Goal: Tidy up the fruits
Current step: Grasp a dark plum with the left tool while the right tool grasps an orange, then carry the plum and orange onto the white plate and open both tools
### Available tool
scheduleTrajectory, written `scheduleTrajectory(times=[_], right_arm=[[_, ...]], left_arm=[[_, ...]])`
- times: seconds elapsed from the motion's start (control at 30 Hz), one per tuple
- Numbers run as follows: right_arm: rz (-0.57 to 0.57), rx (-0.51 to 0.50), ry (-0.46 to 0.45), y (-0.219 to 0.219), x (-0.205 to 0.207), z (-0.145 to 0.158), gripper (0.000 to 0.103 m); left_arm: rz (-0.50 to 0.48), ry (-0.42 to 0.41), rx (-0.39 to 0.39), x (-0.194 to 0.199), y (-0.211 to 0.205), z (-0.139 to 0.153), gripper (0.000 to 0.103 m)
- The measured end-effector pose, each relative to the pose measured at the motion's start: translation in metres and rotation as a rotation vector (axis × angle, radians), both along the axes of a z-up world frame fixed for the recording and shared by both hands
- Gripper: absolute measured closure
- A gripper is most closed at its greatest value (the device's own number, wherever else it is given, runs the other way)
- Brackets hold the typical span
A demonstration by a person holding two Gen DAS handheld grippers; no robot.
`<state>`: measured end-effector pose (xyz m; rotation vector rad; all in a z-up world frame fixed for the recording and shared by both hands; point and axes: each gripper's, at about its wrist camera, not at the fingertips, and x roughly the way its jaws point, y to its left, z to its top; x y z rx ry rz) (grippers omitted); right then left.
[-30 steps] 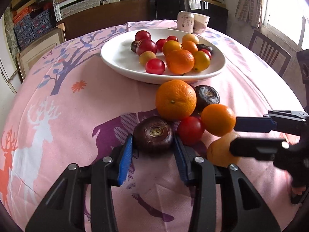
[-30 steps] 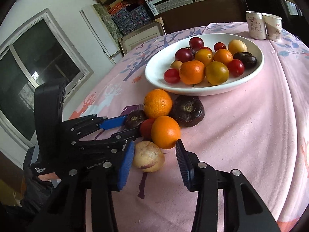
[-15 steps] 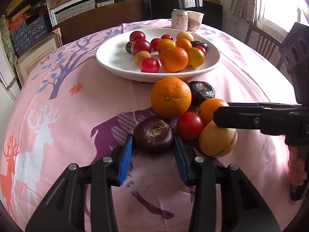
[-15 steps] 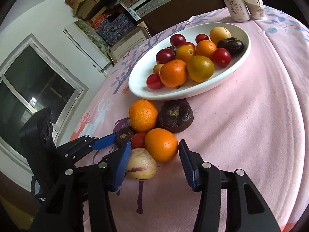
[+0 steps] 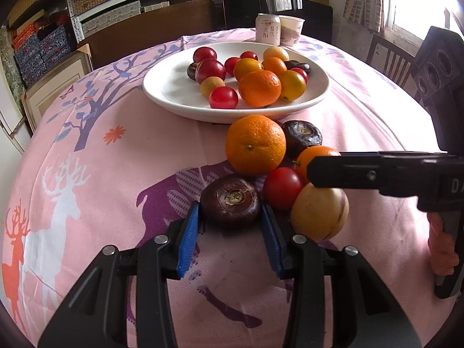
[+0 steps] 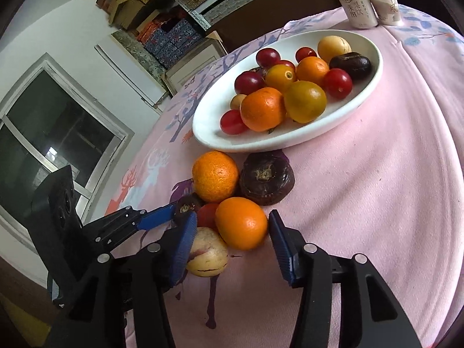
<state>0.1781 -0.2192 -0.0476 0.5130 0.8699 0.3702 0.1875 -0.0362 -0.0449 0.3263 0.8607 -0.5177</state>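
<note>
Can [image 6: 358, 7] with Chinese characters (illegible), paper cup [image 6: 387, 4] marked 中, right gripper [image 5: 377, 171] "DA"

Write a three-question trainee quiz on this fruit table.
1. True or false: the right tongs are shut on a cherry tomato.
2. What sits between the left tongs? A. mandarin B. water chestnut C. can
3. How many fruits lie off the white plate?

Key: 1. False, they are open around a mandarin. 2. B. 3. Six.
</note>
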Motion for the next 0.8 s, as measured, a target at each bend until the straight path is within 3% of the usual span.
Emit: scheduleTrajectory(times=[0.03,0.1,0.23,0.33,0.4,0.5,0.6,0.7,0.8], right_arm=[[-0.017,-0.014,0.000,-0.002,0.000,0.000,0.064],[-0.018,-0.010,0.004,-0.005,0.000,-0.001,0.064],[-0.010,-0.132,-0.052,0.005,-0.009,0.009,0.064],[-0.032,-0.213,-0.133,0.005,-0.019,0.022,0.064],[-0.057,-0.297,-0.216,0.005,-0.031,0.035,0.064],[-0.091,-0.388,-0.313,0.003,-0.040,0.054,0.064],[-0.107,-0.432,-0.334,-0.007,-0.035,0.072,0.064],[-0.093,-0.475,-0.334,-0.019,-0.013,0.095,0.064],[-0.098,-0.410,-0.317,-0.041,0.028,0.109,0.064]], left_arm=[[0.000,-0.001,0.001,0.000,0.000,0.000,0.062],[0.001,-0.004,0.004,-0.001,-0.001,0.000,0.062],[-0.003,0.038,-0.050,0.005,0.007,0.001,0.062],[0.010,0.074,-0.090,0.009,0.014,0.004,0.063],[-0.002,0.106,-0.156,0.009,0.018,0.011,0.063],[-0.019,0.063,-0.203,0.003,0.019,0.025,0.063],[-0.002,0.063,-0.267,0.011,0.023,0.041,0.063],[0.056,0.009,-0.230,0.029,0.018,0.056,0.063],[0.132,-0.080,-0.203,0.058,0.010,0.069,0.063]])
